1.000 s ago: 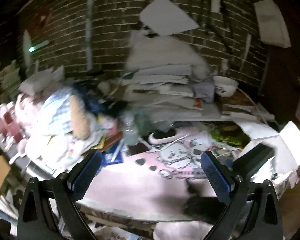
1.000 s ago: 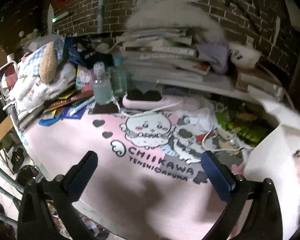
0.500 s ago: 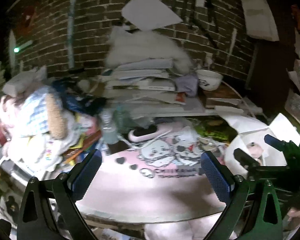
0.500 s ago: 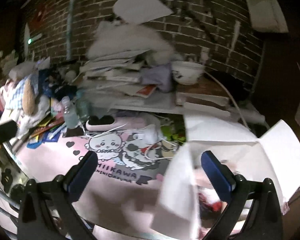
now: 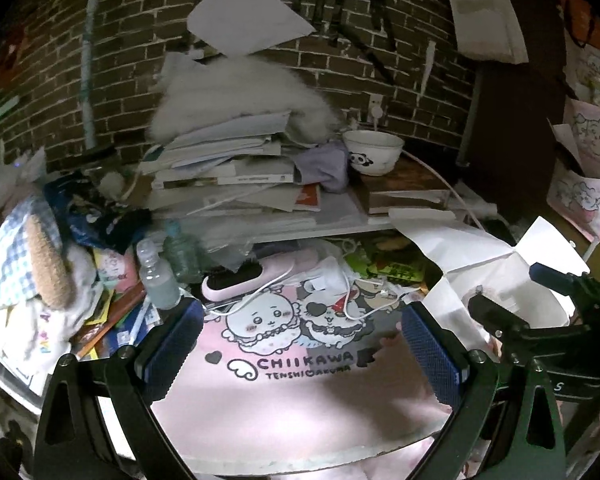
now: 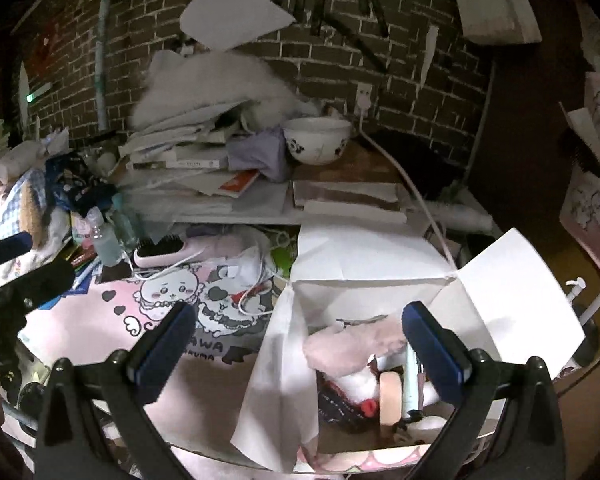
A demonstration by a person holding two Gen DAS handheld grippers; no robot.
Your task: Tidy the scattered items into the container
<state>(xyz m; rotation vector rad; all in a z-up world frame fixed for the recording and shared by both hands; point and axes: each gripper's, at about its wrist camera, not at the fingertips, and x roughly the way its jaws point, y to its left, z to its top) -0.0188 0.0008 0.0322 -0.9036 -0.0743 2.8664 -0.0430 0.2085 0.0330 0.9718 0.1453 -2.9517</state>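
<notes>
Cluttered surface [image 5: 284, 400] before a brick wall. Left view: left claw [image 5: 300, 340] open, empty; hairbrush [image 5: 246, 278] at centre frame. Right view: right claw [image 6: 296, 344] open, empty, above the white box [image 6: 380, 276], lower right. The trailing cable [image 5: 364, 308] risks snagging.

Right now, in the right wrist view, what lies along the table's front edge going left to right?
Clear bottle → pink hairbrush → white cable → white box.
</notes>
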